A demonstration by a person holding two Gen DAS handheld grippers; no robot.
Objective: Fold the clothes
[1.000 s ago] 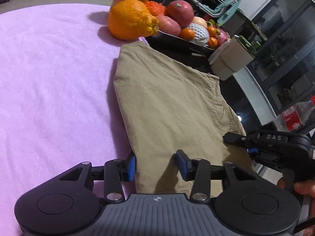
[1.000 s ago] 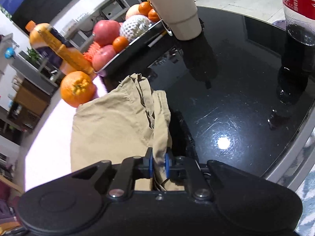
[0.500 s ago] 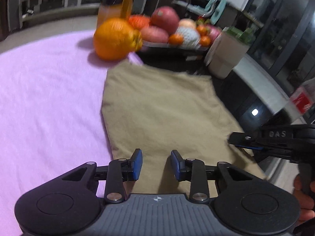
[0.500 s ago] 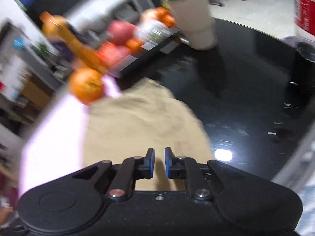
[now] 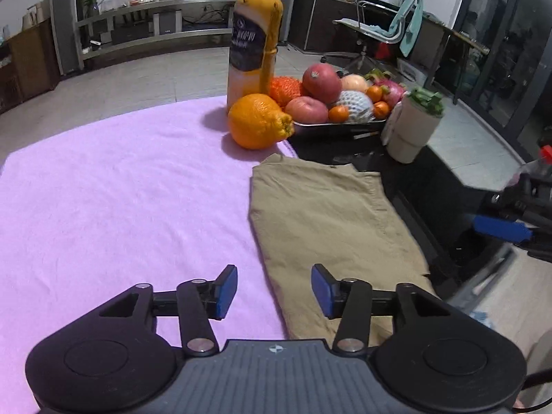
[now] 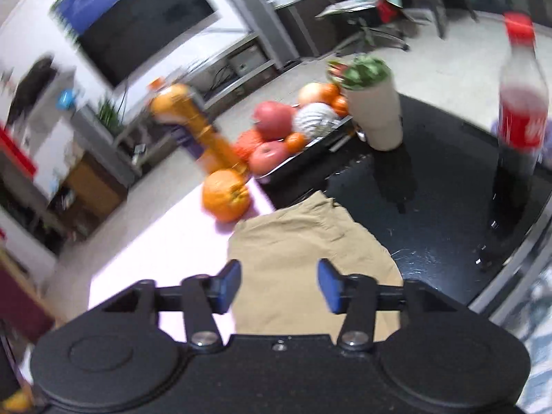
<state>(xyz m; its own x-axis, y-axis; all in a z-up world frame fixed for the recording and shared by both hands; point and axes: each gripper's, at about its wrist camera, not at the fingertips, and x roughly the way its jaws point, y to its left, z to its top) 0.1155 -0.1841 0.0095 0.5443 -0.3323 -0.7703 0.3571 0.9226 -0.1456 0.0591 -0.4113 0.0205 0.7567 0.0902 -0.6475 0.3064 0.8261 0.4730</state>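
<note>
The left gripper (image 5: 274, 289) is held above the table with its jaws spread wide and nothing between them. Its blue pads (image 5: 228, 288) point forward over the boundary between the pink cloth (image 5: 120, 200) and the near left edge of the khaki garment (image 5: 327, 220). The tool body is level, tilted slightly downward toward the tabletop.

The right gripper (image 6: 279, 284) is likewise held clear of the surface, jaws fully apart and empty. It faces the near end of the khaki garment (image 6: 310, 252) from above. This view is motion-blurred. In the left wrist view, one blue pad of the right gripper (image 5: 500, 229) shows at the right edge, beside the garment and apart from it.

The garment lies flat as a folded, roughly rectangular stack. Its left part rests on the pink cloth; its right part rests on the black glass tabletop (image 6: 441, 227).

Beyond the garment's far end sits a large orange (image 5: 258, 126), near but not touching it. Behind the orange stand a juice bottle (image 5: 253, 45) and a fruit tray (image 5: 339, 126). A beige cup (image 5: 412, 127) stands right of the tray. A red-labelled soda bottle (image 6: 522, 117) stands at the far right.
</note>
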